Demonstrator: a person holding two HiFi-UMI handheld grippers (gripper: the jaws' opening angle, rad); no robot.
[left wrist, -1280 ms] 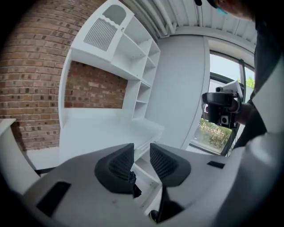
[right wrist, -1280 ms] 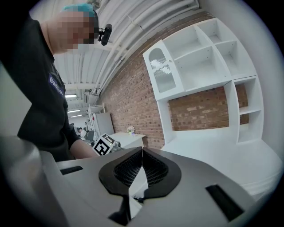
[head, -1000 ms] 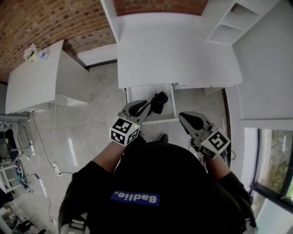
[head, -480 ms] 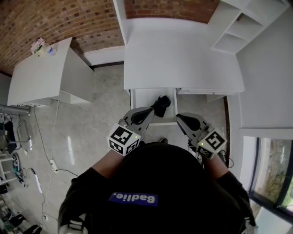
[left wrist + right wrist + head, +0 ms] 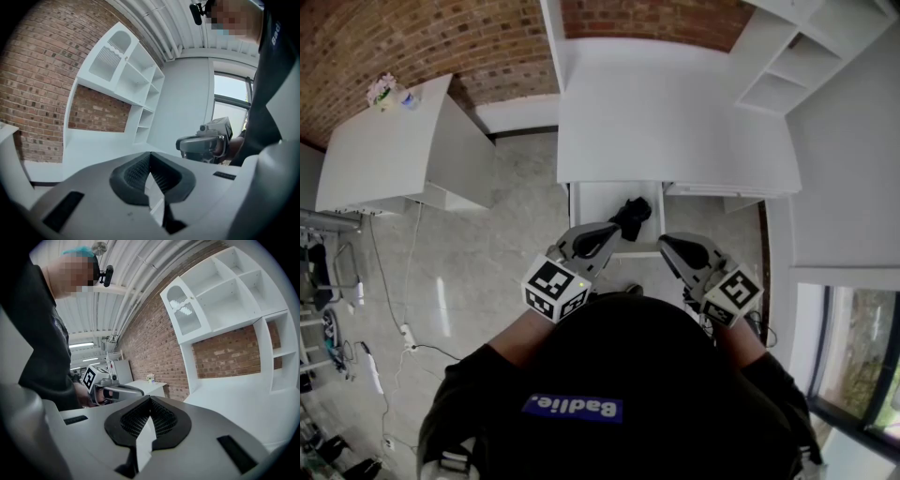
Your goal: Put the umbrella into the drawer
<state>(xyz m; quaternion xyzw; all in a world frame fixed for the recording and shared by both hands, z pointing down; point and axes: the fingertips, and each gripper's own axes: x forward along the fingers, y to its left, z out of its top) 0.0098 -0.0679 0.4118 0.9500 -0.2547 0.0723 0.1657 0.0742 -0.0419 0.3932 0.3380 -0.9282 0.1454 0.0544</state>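
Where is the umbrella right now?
In the head view, the umbrella lies in the open drawer, toward its right side, just ahead of the left gripper.

Just ahead of the left gripper [image 5: 615, 229], whose jaws were together, the drawer [image 5: 592, 201] stood open from above. Its bare floor was free on that claw's left, while the black umbrella [image 5: 631, 216] filled the part right before its tips. Beyond, the white desk top [image 5: 675, 122] overhung the drawer's back. The right gripper [image 5: 664, 241], also closed, hung close alongside, a narrow gap between the two. Open floor [image 5: 516, 216] lay well off to the left claw's left.
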